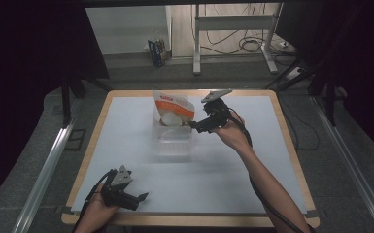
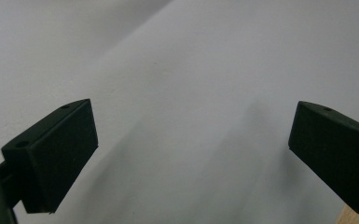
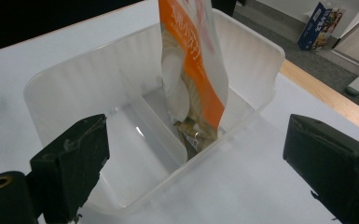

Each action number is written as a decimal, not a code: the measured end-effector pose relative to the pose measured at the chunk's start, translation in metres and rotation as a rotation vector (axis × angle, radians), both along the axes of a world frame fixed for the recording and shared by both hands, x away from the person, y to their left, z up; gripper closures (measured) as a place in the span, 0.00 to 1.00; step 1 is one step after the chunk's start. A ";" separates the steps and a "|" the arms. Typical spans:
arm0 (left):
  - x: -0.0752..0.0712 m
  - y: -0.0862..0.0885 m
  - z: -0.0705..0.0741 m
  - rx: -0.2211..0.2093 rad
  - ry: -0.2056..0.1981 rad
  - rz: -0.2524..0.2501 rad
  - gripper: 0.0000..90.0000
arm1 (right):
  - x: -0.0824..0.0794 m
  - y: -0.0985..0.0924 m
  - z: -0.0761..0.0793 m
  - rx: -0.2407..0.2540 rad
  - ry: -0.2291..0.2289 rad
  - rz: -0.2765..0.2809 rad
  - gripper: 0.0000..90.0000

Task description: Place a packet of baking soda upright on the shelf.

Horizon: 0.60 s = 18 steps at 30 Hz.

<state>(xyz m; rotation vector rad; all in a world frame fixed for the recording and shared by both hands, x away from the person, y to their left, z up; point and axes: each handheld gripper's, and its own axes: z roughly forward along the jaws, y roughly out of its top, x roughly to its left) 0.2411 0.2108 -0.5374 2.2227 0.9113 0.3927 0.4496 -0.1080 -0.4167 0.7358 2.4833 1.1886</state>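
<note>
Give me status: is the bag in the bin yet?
Done: the orange bag stands upright in the far section of the clear bin. In hand: nothing; the right gripper is open beside the bin. Left gripper waits open. The near section is unfilled.

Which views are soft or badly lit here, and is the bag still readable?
High view: dim, dark surround, the clear bin looks smeared. Right gripper view: brightest, orange bag print fairly sharp, near jaws of the right gripper slightly soft. Left gripper view: featureless white table, left gripper throwing soft shadows.
</note>
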 end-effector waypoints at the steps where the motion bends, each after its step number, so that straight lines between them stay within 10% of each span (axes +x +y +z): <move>1: 0.000 0.000 0.000 0.000 0.000 0.000 0.01 | -0.001 -0.001 -0.001 -0.001 0.000 0.004 0.08; 18: 0.000 0.000 0.000 0.000 0.000 0.001 0.01 | -0.016 -0.013 -0.013 -0.006 0.012 0.021 0.07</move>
